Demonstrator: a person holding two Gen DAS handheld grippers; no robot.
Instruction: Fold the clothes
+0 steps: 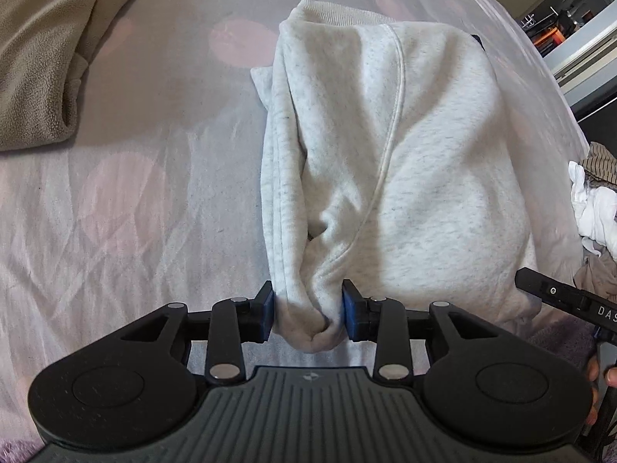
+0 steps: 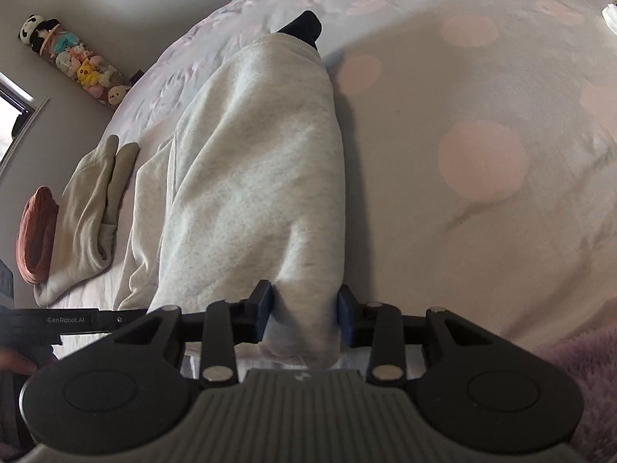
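My left tool (image 1: 308,310) is clamped on a bunched corner of the light grey fleece sweatshirt (image 1: 385,146), and my right tool (image 2: 304,310) is clamped on its other near corner. The sweatshirt lies doubled on the bed with the pink-dotted sheet (image 1: 135,193), stretching toward 12 o'clock. It is soft, thick and limp, so I judge it will sag between grips; hems and corners hold best. No container is visible.
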